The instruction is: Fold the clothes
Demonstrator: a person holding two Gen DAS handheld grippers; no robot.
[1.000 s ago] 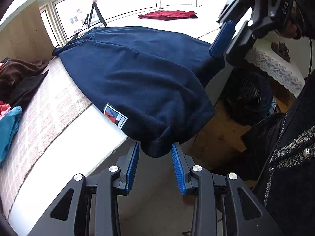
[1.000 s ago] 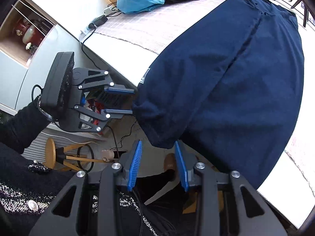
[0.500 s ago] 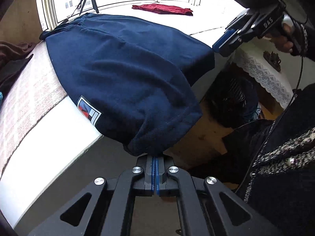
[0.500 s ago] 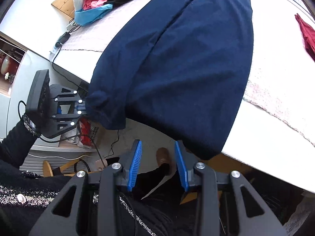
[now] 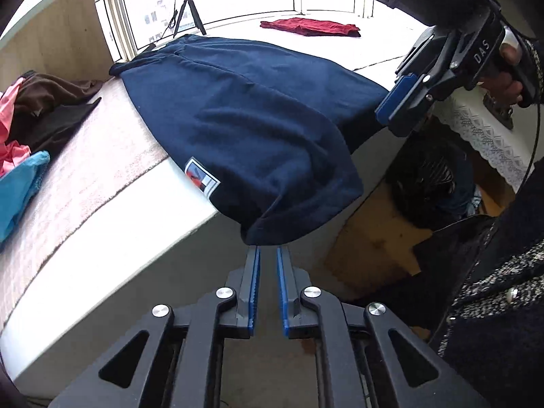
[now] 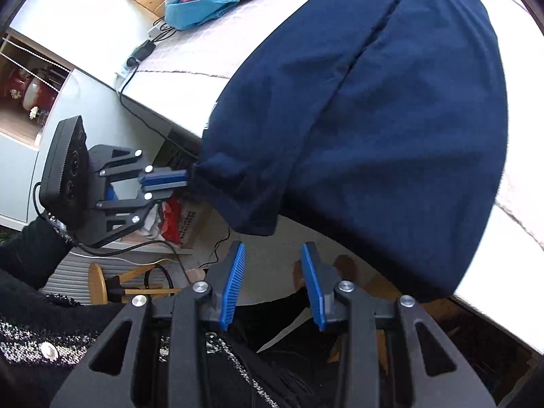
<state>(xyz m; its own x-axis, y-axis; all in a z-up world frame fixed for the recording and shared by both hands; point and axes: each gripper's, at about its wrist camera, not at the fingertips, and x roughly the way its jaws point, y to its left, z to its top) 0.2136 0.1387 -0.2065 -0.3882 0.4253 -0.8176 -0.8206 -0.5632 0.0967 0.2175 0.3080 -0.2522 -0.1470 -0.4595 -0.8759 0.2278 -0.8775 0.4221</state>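
Note:
A navy blue garment (image 5: 251, 112) lies across the white table (image 5: 112, 224), its hem hanging over the front edge; it also shows in the right wrist view (image 6: 391, 102). My left gripper (image 5: 267, 253) sits just under the hanging hem corner with a narrow gap between its blue pads; in the right wrist view (image 6: 185, 180) it touches the hem edge. My right gripper (image 6: 272, 258) is open and empty, just below the other hem corner; in the left wrist view (image 5: 391, 102) it is at the garment's right edge.
A pile of brown, pink and light blue clothes (image 5: 23, 136) lies at the table's left. A red garment (image 5: 309, 27) lies far back by the window, near a tripod (image 5: 188, 10). A lace-covered side table (image 5: 482, 136) and dark bags stand right. A wooden stool (image 6: 112, 282) is below.
My left gripper closed on the hem corner half a second ago and has now reopened slightly. My right gripper swung away along the hem, then came back near the corner, staying open.

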